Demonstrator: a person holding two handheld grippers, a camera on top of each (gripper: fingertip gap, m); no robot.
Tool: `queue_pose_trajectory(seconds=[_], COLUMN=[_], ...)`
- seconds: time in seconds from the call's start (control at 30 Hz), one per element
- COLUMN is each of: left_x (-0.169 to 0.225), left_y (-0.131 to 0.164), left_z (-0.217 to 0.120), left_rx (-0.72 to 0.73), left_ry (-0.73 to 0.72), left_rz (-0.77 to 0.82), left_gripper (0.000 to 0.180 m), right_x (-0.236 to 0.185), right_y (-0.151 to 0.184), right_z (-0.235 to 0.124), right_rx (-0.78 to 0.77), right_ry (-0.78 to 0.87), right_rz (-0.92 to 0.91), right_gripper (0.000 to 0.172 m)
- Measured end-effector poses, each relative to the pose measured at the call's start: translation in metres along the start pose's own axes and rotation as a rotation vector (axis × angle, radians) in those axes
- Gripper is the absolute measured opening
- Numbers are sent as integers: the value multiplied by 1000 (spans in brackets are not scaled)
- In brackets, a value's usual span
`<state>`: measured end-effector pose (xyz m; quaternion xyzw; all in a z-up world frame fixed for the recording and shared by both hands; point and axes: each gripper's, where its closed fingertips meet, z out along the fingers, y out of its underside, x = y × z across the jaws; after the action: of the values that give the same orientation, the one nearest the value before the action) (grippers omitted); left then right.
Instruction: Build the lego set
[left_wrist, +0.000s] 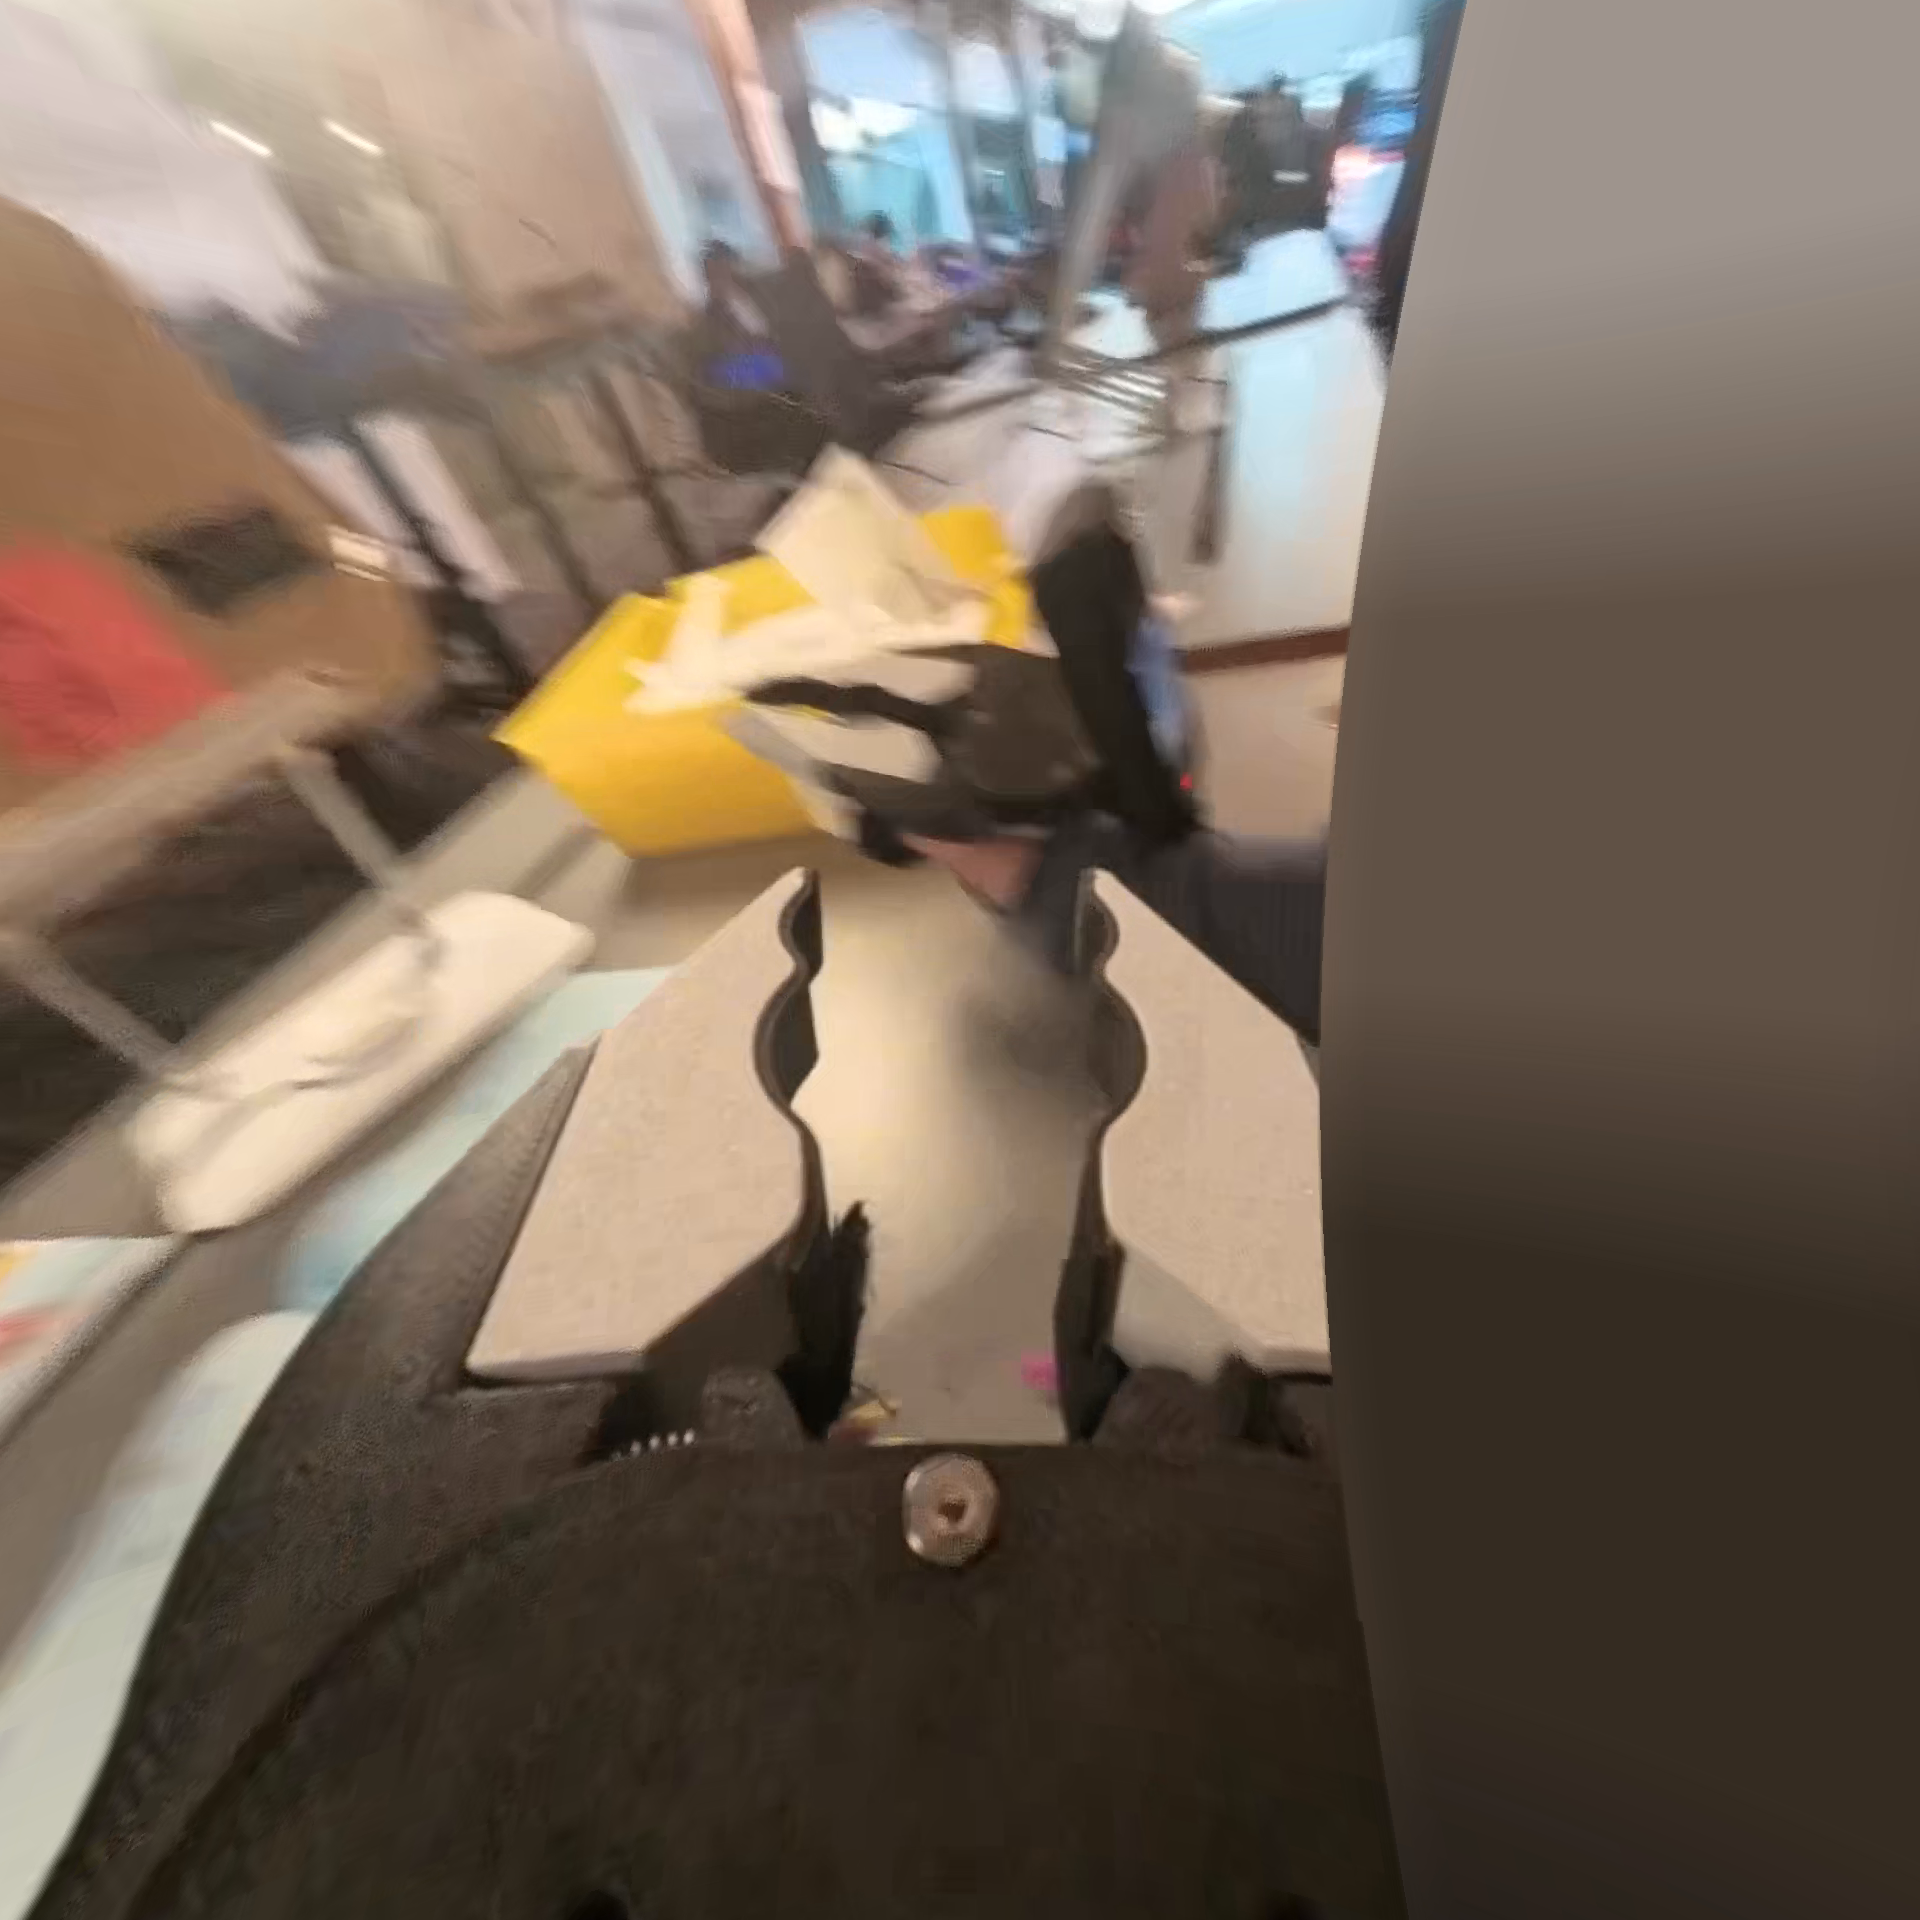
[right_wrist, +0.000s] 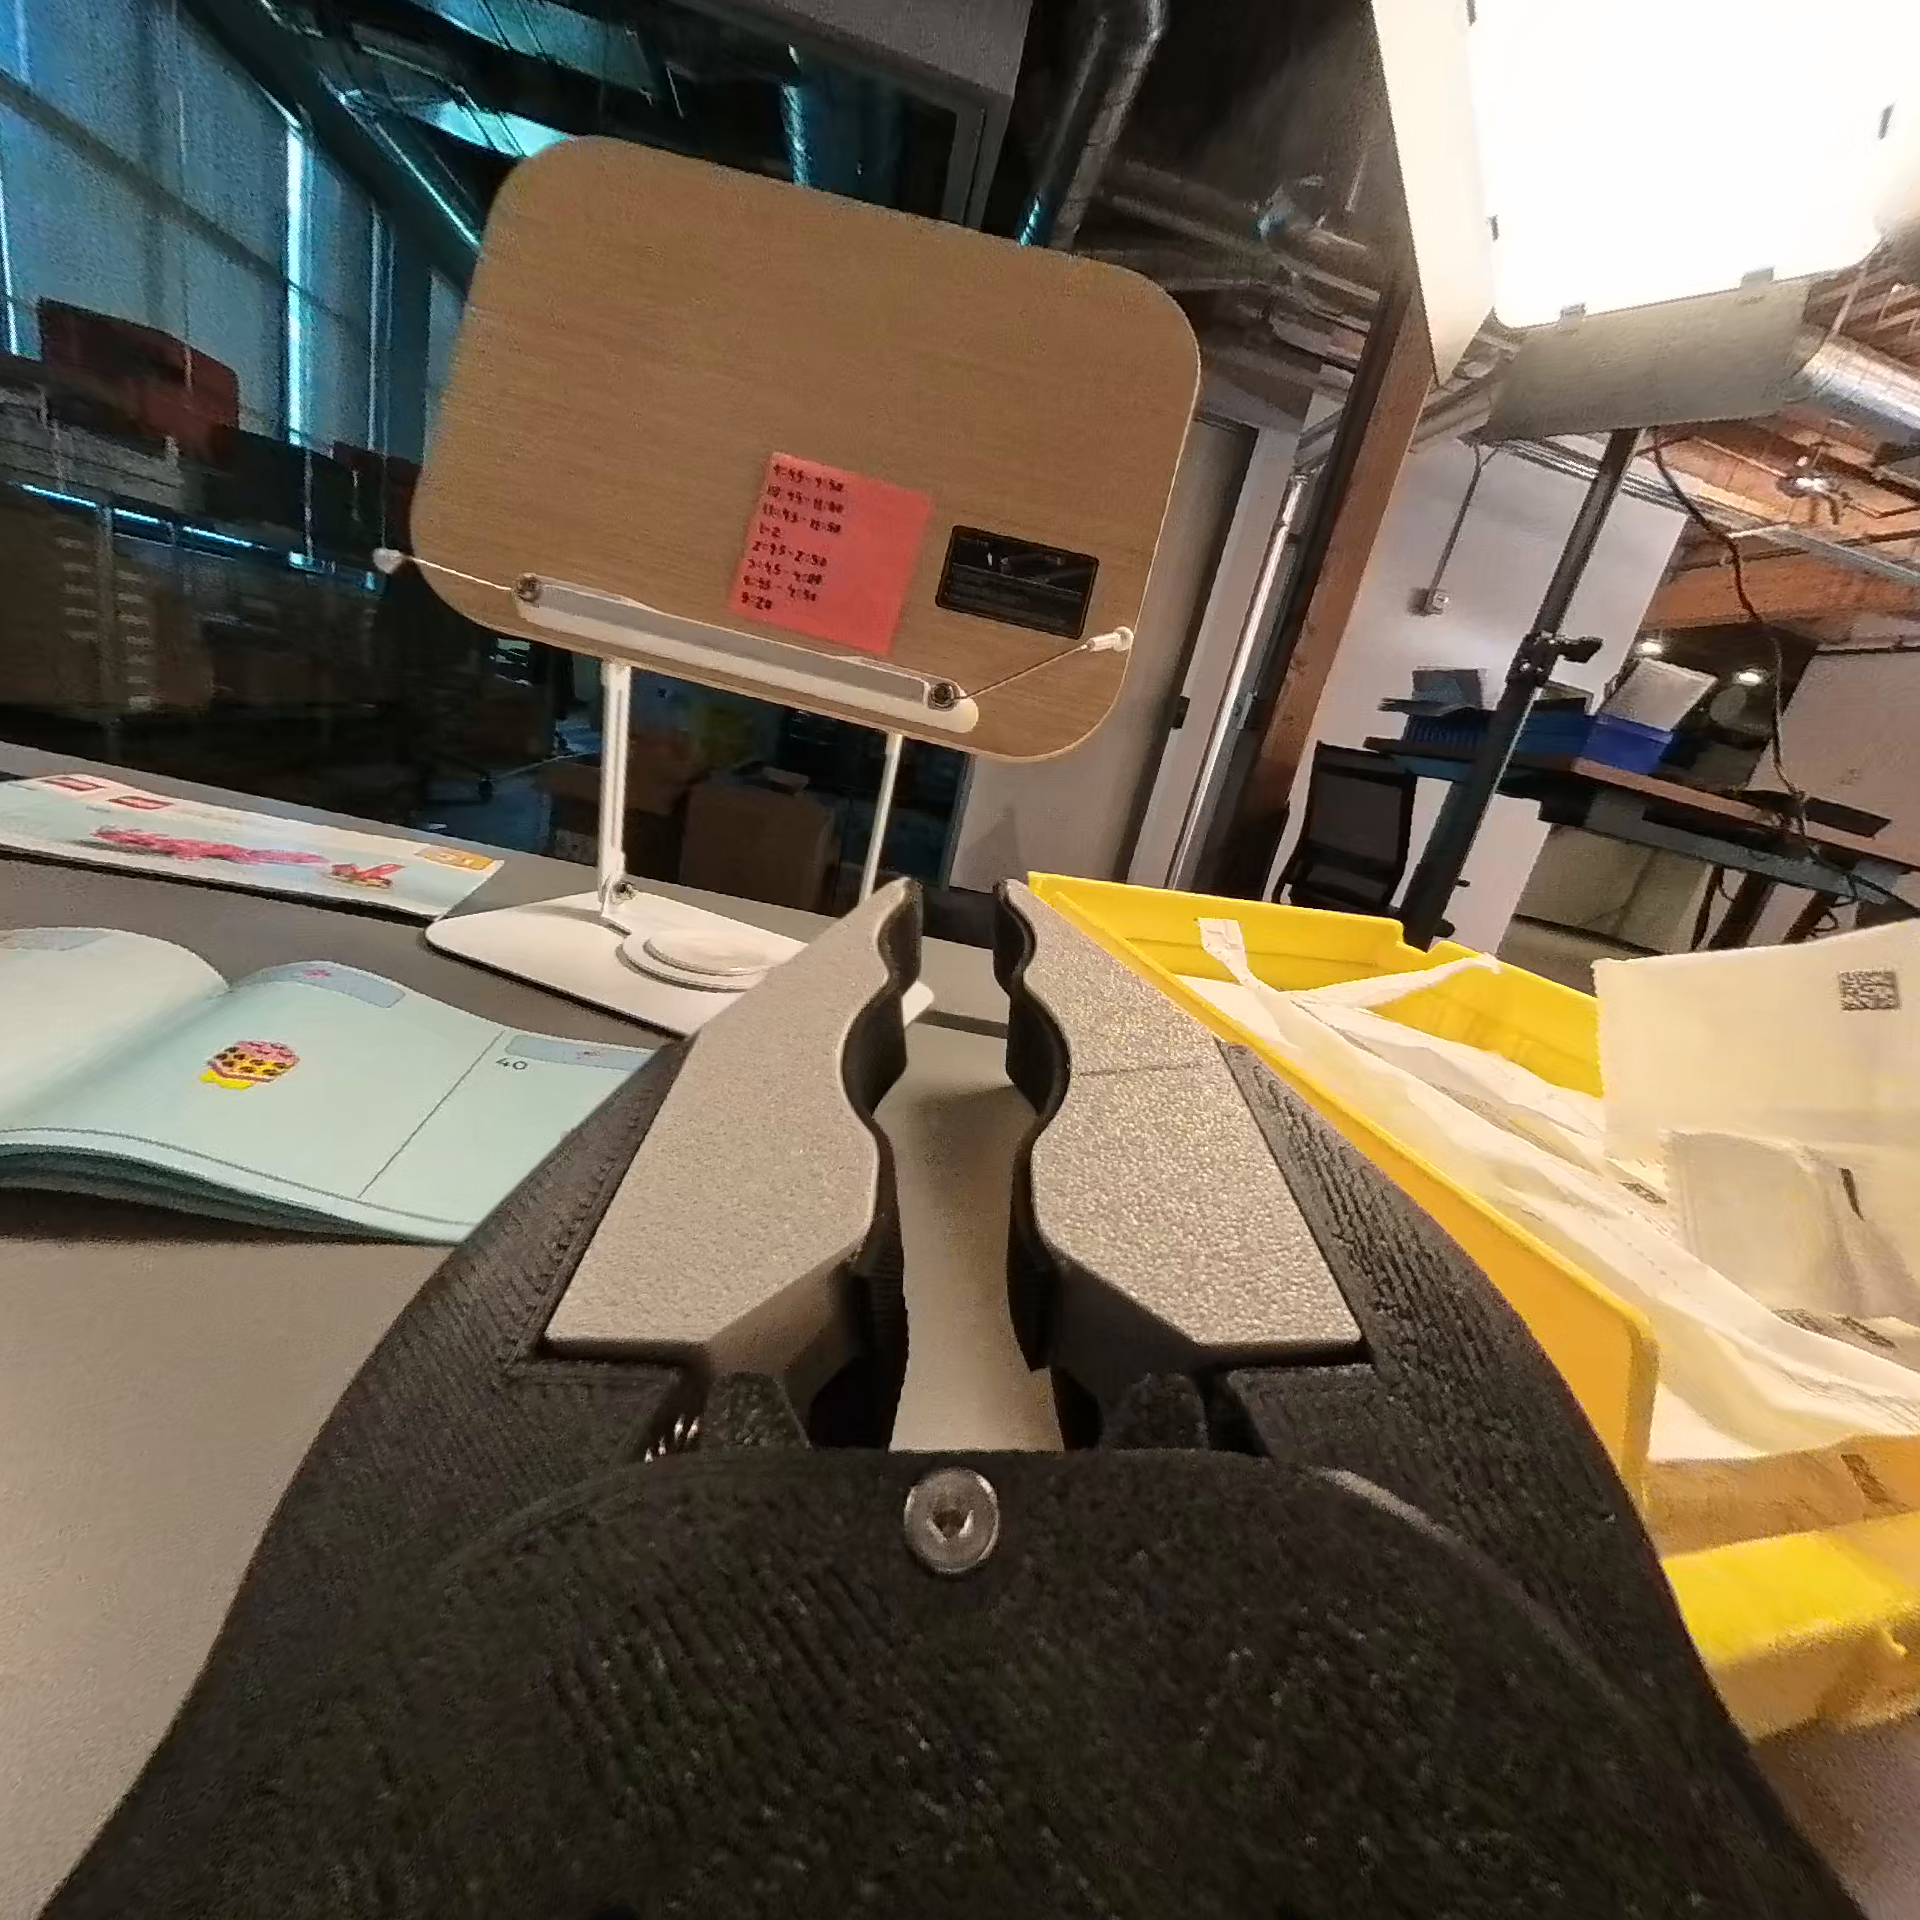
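Left claw (left_wrist: 951, 894) is standing wide apart, its two grey fingers (left_wrist: 675, 1122) showing only bare counter (left_wrist: 914, 1039) between them and pressing on nothing; that view is smeared with motion, so fine detail is hard to tell. Off to this claw's left a pale, soft-looking white bundle (left_wrist: 353, 1049) is lying on the counter, and farther left the blurred wooden board of a stand (left_wrist: 135, 436) is showing with a red patch on it. Ahead and a little left, a yellow bin (left_wrist: 644, 748) stuffed with crumpled white paper bags (left_wrist: 862, 613) is sitting well beyond the fingertips, with the other claw's dark body (left_wrist: 997, 748) hovering at its near right corner, so that one is much the nearer to the bin. Right claw (right_wrist: 956, 899) is nearly closed, a narrow slit remaining between its pads, and nothing is caught there. To its left an open pale-blue booklet (right_wrist: 270, 1091) is lying flat on the counter, with a second printed sheet (right_wrist: 239, 842) beyond it. Straight ahead the white-footed book stand (right_wrist: 810, 447) is tilting its board toward the camera, its base (right_wrist: 582, 945) lying just beyond the left fingertip. Immediately right, the yellow bin (right_wrist: 1475, 1226) is running alongside the right finger, its long wall roughly parallel to it, paper bags (right_wrist: 1558, 1143) spilling over the rim.
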<state>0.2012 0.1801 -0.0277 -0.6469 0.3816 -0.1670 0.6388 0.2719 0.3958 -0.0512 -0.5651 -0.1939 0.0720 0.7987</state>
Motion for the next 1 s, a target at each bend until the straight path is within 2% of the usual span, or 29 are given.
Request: queue_pose_trajectory(seconds=[0.07, 0.13, 0.3, 0.37, 0.47, 0.53, 0.63, 0.73, 0.9, 1.0], left_x=[-51, -99, -142, -147, -140, -135, -138, -138, -137, -141], left_y=[-14, -12, 11, 42, 97, 126, 157, 178, 181, 183], left_z=[-6, 2, 65, 95, 130, 147, 158, 153, 152, 148], left_rx=[-65, -224, -453, -599, -804, -899, -1018, -1153, -1177, -1199], left_ry=[-139, -208, -72, -20, 109, 171, 217, 261, 283, 276], left_rz=[90, 119, 194, 199, 98, 32, 39, 91, 101, 125], left_gripper=[48, 54, 35, 35, 39, 48, 63, 78, 62, 37], right_x=[4, 6, 6, 5, 7, 12, 18, 18, 12, 12], right_y=[1, 1, 1, 1, 3, 4, 5, 4, 3, 4], right_z=[3, 7, 16, 21, 26, 29, 30, 30, 29, 29], right_rx=[5, 16, 33, 41, 46, 47, 47, 49, 49, 44], right_ry=[4, 2, -23, -37, -43, -36, -25, -29, -46, -48], right_rz=[8, 20, 21, 11, 15, 31, 59, 67, 41, 44], right_gripper=[11, 10, 10, 10, 9, 9, 9, 9, 9, 9])
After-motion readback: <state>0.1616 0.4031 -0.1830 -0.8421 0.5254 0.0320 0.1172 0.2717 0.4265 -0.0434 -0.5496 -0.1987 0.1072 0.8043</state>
